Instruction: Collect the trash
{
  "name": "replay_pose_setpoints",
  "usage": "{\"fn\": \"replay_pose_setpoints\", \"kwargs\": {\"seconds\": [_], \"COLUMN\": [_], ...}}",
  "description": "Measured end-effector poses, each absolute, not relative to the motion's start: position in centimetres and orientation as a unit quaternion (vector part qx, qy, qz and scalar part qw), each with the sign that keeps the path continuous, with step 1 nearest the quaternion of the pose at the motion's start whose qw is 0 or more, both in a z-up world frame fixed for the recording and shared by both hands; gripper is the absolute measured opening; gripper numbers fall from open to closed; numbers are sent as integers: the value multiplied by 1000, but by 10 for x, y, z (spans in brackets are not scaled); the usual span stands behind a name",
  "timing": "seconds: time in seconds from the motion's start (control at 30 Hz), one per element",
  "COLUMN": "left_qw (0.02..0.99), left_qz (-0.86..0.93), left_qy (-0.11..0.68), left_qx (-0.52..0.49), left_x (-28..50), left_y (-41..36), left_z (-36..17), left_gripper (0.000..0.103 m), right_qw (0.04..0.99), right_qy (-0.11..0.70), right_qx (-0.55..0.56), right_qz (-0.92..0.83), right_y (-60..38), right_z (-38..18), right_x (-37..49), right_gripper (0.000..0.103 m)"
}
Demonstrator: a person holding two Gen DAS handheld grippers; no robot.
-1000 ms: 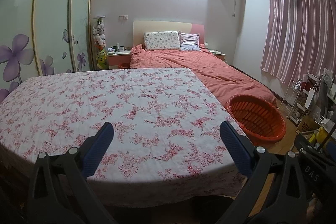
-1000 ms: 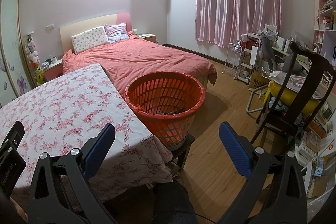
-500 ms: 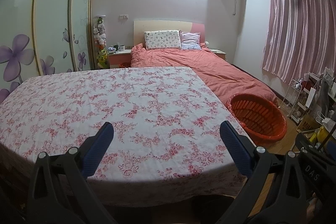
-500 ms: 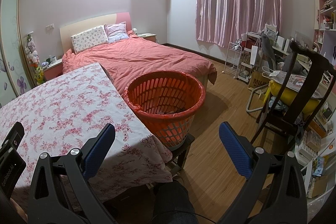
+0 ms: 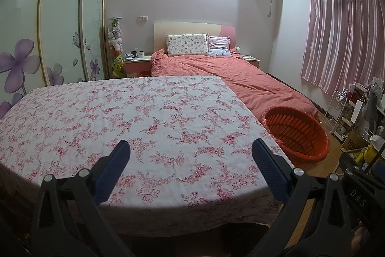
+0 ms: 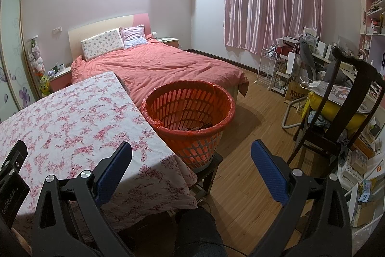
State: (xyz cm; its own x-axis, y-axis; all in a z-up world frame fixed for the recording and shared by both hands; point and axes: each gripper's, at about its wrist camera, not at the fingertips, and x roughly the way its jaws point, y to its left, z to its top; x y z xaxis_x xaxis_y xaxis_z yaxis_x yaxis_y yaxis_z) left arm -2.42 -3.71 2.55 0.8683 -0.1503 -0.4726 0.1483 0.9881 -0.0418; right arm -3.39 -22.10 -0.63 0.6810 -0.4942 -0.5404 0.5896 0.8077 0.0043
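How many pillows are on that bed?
2. A floral pillow leans on the headboard at the bed's left, and a pink striped pillow sits beside it on the right. Others may be hidden.

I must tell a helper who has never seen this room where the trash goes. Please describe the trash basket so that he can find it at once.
Start at the table with the pink floral cloth, which stands in front of the bed with the salmon cover. At the table's right edge, raised on a small dark stool, stands the orange slotted basket. It is the only round orange container there, lined with a red plastic bag.
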Motion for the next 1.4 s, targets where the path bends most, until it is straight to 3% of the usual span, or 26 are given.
{"fn": "replay_pose_setpoints", "kwargs": {"seconds": [1.4], "left_qw": [965], "left_qz": [-73], "left_qy": [253], "left_qx": [0], "left_x": [-21], "left_y": [-36], "left_z": [20], "left_gripper": [99], "right_qw": [912], "right_qy": [269], "right_qx": [89], "right_qz": [-297], "right_y": [-221], "right_z": [-6], "right_x": [-33], "right_gripper": [98]}}
